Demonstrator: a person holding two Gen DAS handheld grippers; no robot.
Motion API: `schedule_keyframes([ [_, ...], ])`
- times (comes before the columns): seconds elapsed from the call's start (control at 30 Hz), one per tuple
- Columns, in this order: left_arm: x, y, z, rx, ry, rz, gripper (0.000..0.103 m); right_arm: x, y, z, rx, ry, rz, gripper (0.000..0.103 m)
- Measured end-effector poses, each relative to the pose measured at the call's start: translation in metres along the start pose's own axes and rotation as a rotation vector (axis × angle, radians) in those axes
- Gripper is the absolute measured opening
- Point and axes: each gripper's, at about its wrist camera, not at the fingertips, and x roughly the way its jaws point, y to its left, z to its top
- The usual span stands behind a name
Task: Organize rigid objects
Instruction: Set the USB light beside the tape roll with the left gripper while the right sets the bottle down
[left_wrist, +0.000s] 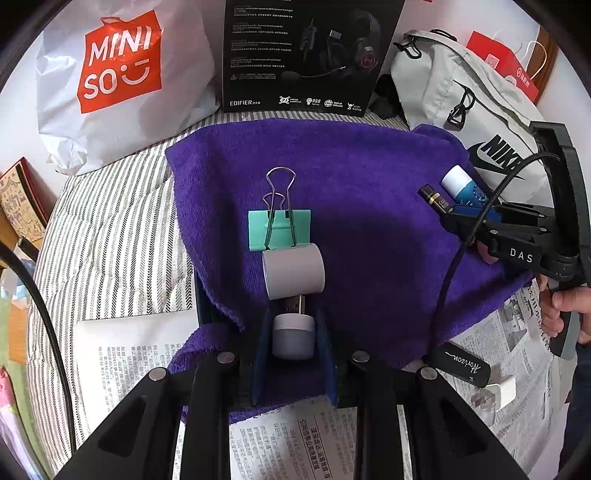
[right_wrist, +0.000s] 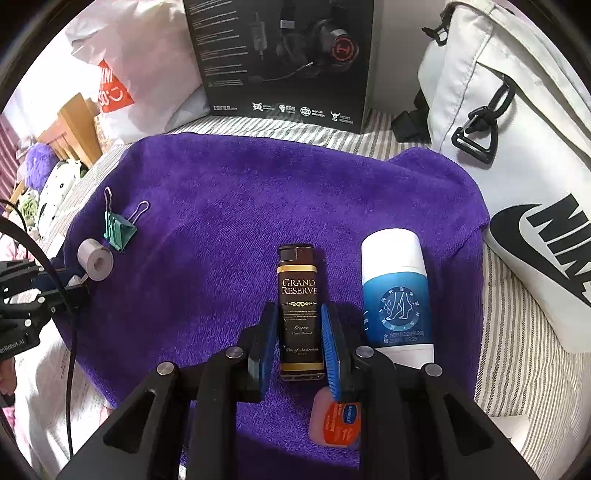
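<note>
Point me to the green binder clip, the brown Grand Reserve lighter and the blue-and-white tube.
green binder clip (left_wrist: 279, 232): left wrist view, on its green body.
Grand Reserve lighter (right_wrist: 300, 295): right wrist view, on its brown label.
blue-and-white tube (right_wrist: 397, 295): right wrist view, on the blue section below the white cap.

MINISO on white bag (left_wrist: 122, 70), EDIFIER on black box (left_wrist: 306, 55), GRAND RESERVE on lighter (right_wrist: 300, 314)
</note>
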Motion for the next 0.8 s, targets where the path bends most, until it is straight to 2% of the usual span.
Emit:
schedule_keyframes([
  [0.1, -0.002, 0.002, 0.001, -0.025, 0.004, -0.011, 0.025, 0.0, -0.001, -0.001, -0.015, 0.004, 0.024, 0.03],
  [0.13, -0.003, 0.003, 0.001, -0.033, 0.004, -0.014, 0.026, -0.001, -0.002, -0.002, -0.01, 0.005, 0.041, 0.035],
  [0.23, -0.009, 0.003, -0.001, -0.041, 0.002, -0.024, 0.036, -0.005, -0.006, -0.003, 0.023, 0.008, 0.09, 0.043],
  [0.43, -0.026, -0.002, -0.006, -0.042, -0.015, 0.013, 0.04, -0.021, -0.009, -0.018, 0.053, -0.009, 0.08, 0.043],
  [0.6, -0.043, -0.009, -0.017, -0.035, -0.044, 0.048, 0.043, -0.039, -0.006, -0.034, 0.047, -0.02, 0.064, 0.05],
  [0.8, -0.054, -0.024, -0.034, -0.027, -0.041, 0.039, 0.043, -0.061, -0.005, -0.057, 0.053, -0.031, 0.065, 0.05],
])
